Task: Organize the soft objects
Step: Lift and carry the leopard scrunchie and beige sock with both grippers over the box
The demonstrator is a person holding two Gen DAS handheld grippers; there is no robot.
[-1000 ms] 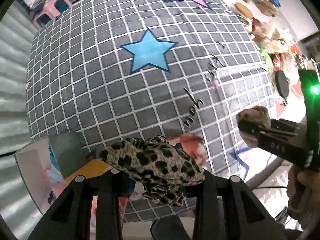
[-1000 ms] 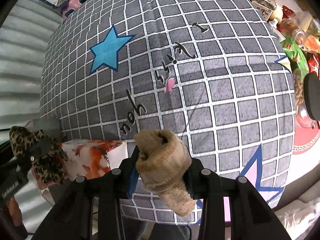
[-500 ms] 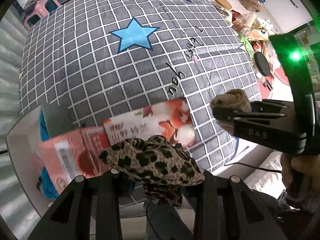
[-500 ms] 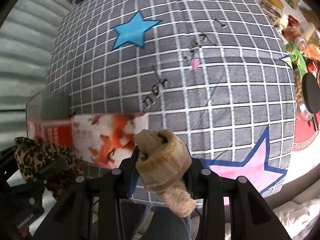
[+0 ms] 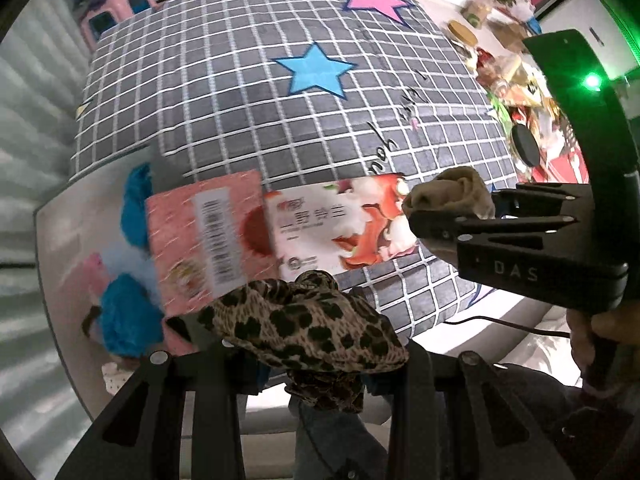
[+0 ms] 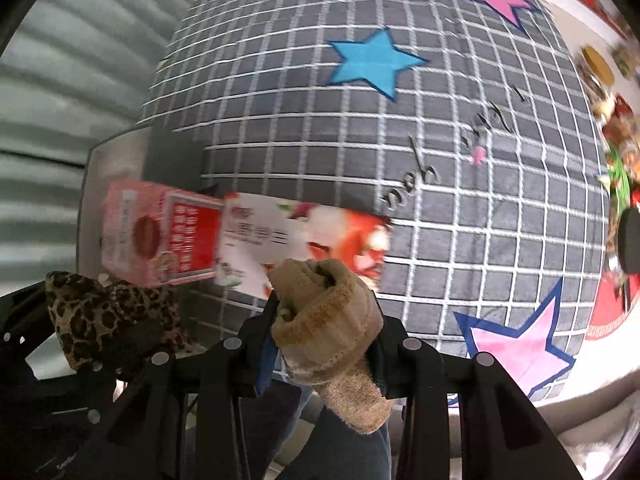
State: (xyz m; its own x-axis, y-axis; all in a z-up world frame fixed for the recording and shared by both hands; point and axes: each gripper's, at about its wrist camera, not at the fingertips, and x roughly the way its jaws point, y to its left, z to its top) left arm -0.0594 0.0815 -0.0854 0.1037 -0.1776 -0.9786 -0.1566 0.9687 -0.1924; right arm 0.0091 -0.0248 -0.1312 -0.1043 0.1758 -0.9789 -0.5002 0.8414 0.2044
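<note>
Leopard-print fabric (image 5: 308,324), thin and crumpled, is clamped between the fingers of the left hand-held gripper (image 5: 316,354); part of it hangs below the jaws. Tan fleece sock (image 6: 328,320), thick, fuzzy and rolled at the cuff, is pinched in the right hand-held gripper (image 6: 326,344), its toe end drooping under the fingers. Both items are held off the surface, over the near edge of the grey grid-check cloth (image 6: 400,140), which is printed with blue and pink stars. A glossy carton box (image 5: 304,224), pink and white with red fruit print, lies at that same near edge, just beyond both grippers. Left of the box, a white bin (image 5: 56,272) is seen with fluffy blue items (image 5: 128,316) inside. At the cloth's far right edge, blurred jars and packets (image 5: 516,80) are crowded.
</note>
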